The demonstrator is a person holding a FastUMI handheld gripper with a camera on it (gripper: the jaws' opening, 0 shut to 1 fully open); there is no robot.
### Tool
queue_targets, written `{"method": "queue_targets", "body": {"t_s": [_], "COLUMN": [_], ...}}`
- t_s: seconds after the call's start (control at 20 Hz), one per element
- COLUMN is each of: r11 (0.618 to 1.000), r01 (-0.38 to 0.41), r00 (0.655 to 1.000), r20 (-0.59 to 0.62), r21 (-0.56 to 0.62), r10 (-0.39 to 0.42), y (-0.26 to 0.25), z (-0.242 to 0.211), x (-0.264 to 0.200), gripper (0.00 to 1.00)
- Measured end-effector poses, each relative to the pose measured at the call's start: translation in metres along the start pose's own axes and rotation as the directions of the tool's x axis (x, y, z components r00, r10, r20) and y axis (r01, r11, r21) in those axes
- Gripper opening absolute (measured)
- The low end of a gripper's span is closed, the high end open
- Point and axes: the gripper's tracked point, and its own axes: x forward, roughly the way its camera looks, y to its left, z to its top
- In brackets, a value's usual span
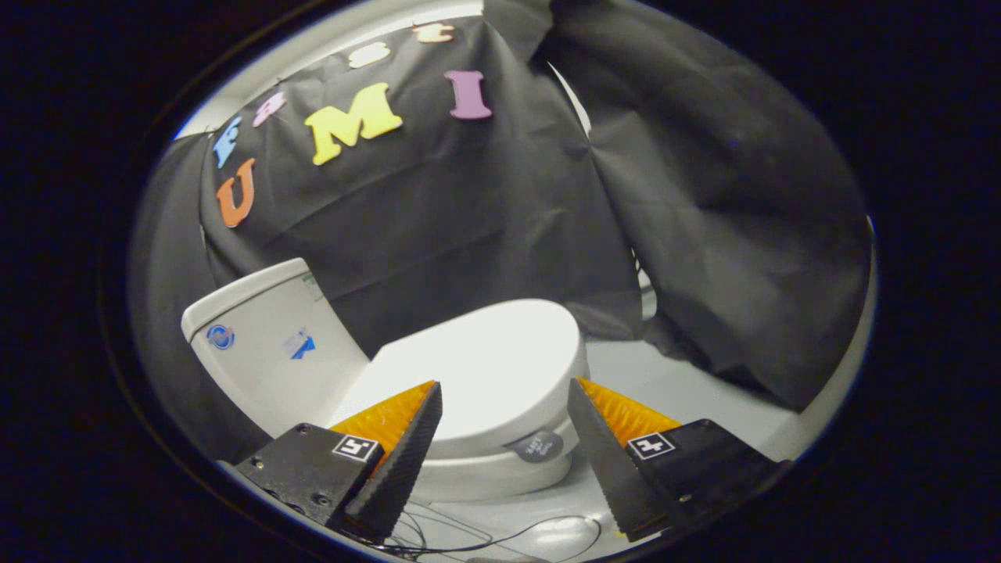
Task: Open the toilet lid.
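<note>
Black cloth [485, 211], matte and creased into long soft folds, hangs as the wall behind everything; a second sheet of it bulges forward on the right and drapes down to the pale, smooth floor [688, 375].

Against that cloth stands the toilet [469, 469], glossy white ceramic with rounded edges. Its tank [270, 344] is a boxy, slightly tapered block with a flat top, carrying two small blue stickers on its face. In front of the tank lies the toilet lid [485, 367], a smooth oval shell, closed flat on the seat. It sits just ahead of the fingers and partly between them, its near rim dropping below the fingertips. A small dark oval tag [538, 446] is stuck on the front of the seat edge under the lid.

The gripper [504, 391] is held above and in front of the bowl, tilted down toward the lid. Its two fingers [407, 453] are wedge-shaped with ribbed, sawtooth inner faces and bristly textured outer sides, each mounted on a blocky base bearing a square printed marker. They stand wide apart, touching nothing, with the lid's front showing in the gap.

Thin dark cables [500, 536] loop across the floor below the bowl, between the finger bases.
</note>
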Motion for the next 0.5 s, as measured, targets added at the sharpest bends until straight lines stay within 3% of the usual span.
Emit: {"method": "queue_targets", "body": {"t_s": [0.3,0.5], "r11": [0.975,0.926], "r01": [0.008,-0.006], "r00": [0.988,0.98], "r20": [-0.155,-0.183], "r21": [0.221,0.378], "r10": [0.027,0.081], "y": [-0.022,-0.027], "z": [-0.053,-0.063], "x": [0.032,0.044], "gripper": [0.99,0.94]}}
